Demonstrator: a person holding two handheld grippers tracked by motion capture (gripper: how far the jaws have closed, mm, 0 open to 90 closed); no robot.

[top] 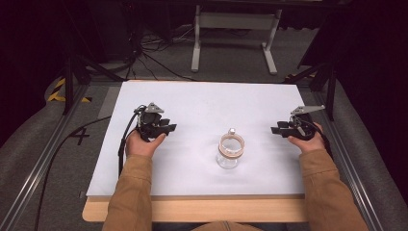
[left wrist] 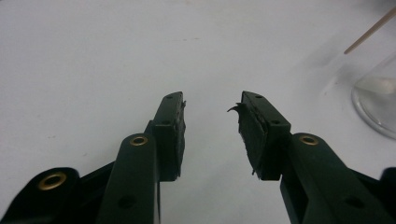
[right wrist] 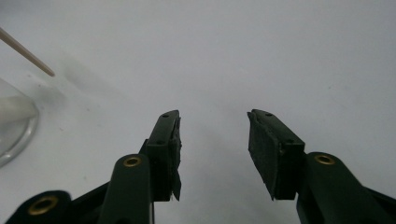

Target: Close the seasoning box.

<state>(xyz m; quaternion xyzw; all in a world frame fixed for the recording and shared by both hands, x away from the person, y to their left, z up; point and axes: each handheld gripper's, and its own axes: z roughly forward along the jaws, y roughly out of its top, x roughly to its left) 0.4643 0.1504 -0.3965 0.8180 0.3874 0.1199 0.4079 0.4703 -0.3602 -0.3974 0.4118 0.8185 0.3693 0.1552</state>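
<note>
1. High view: clear glass jar (top: 230,151) with a tan ring about its mouth, upright on the white desk (top: 202,103), toward the near edge and about midway across.
2. Small pale knob (top: 231,130) visible just beyond the jar's rim; nature too small to tell.
3. Left claw (top: 169,128) held in the left hand (top: 142,142), to the left of the jar and well apart from it, jaws pointing toward the jar.
4. Right claw (top: 275,129) held in the right hand (top: 306,141), to the right of the jar and well apart from it, jaws likewise pointing toward the jar.
5. Tan sleeves (top: 131,192) entering from the near edge, one on either side of the jar.
6. Left gripper view: left claw (left wrist: 211,103) parted to a moderate gap, nothing between the jaws, white desk surface beneath; worn pad material (left wrist: 233,109) curling off the right-hand jaw.
7. Same view: curved glass base of the jar (left wrist: 376,105) at the right edge, with a thin wooden stick (left wrist: 370,31) slanting above it.
8. Right gripper view: right claw (right wrist: 212,114) parted slightly wider, likewise gripping nothing.
9. Same view: jar (right wrist: 16,126) at the left edge, wooden stick (right wrist: 27,52) slanting above it.
10. High view, beyond the desk's far edge from the jar: grey floor (top: 231,62) with black cables (top: 154,57) and the white legs of a stand (top: 235,33).
</note>
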